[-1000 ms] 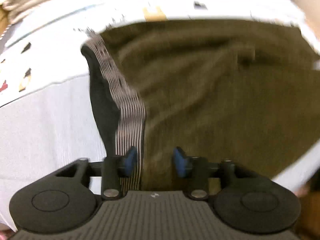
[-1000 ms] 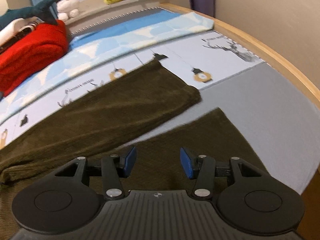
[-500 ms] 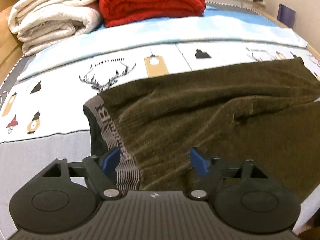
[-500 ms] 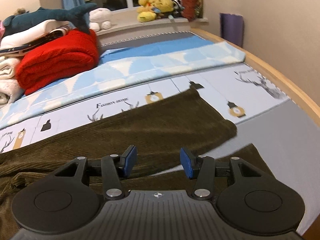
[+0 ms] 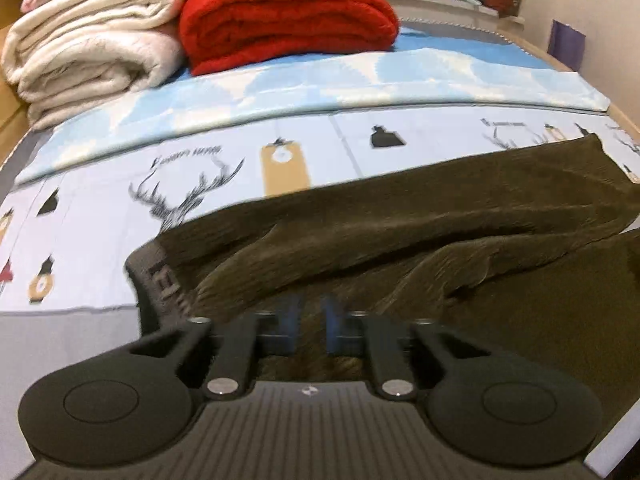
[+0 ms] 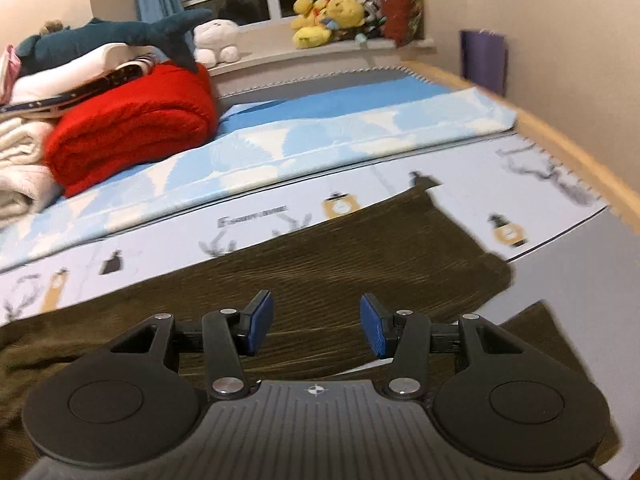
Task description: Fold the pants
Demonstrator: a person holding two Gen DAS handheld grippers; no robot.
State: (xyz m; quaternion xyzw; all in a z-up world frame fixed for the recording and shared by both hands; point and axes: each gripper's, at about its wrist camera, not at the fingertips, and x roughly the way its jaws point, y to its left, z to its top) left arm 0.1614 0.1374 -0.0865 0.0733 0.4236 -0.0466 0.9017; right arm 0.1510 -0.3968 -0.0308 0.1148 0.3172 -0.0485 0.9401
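Dark olive corduroy pants (image 5: 400, 232) lie spread on the bed, with a grey lettered waistband (image 5: 160, 280) at the left. My left gripper (image 5: 310, 326) is low over the waist end; its blue pads stand close together with olive cloth between them. In the right wrist view the far leg (image 6: 380, 256) runs to its hem at the right, and the near leg's hem (image 6: 536, 328) shows at the lower right. My right gripper (image 6: 317, 326) is open and empty above the legs.
A folded red blanket (image 5: 288, 12) and cream blankets (image 5: 88, 48) are stacked at the bed's far left. Plush toys (image 6: 328, 16) sit on the windowsill. The wooden bed edge (image 6: 560, 140) and a purple bag (image 6: 482, 60) are at the right.
My left gripper's pads have closed from wide apart to a narrow gap over the waist cloth. Both cameras have tilted up, so more of the room shows. The right gripper stays open.
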